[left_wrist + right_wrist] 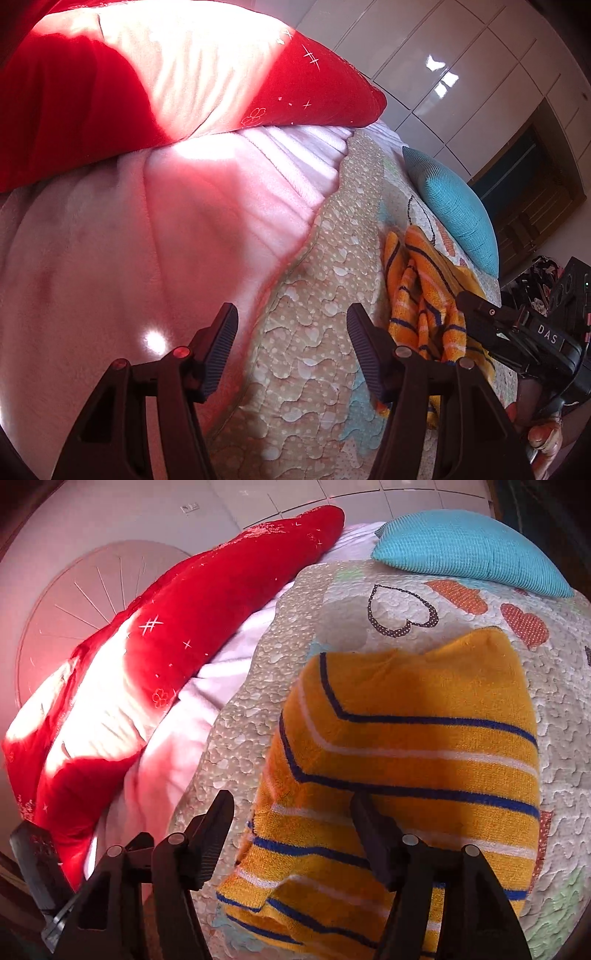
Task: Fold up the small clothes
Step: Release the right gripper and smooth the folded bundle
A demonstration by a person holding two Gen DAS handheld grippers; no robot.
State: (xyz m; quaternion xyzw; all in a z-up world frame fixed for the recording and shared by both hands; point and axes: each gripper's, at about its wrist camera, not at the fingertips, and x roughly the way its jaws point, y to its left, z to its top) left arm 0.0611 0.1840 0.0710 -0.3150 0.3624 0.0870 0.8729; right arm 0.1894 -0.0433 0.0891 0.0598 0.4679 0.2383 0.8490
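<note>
An orange garment with blue and white stripes (406, 760) lies on the heart-patterned quilt (561, 716), partly folded and bunched. It shows rumpled at the right of the left wrist view (424, 295). My right gripper (291, 830) is open just above the garment's near left part, its right finger over the cloth. The right gripper also shows at the right edge of the left wrist view (461, 295). My left gripper (291, 336) is open and empty above the quilt's beige border (314, 332), left of the garment.
A red pillow (314, 85) lies on a pink blanket (129, 240) to the left. A turquoise cushion (469, 546) sits on the quilt beyond the garment. Glossy white cupboard doors (443, 55) and a wooden door frame (546, 192) stand behind the bed.
</note>
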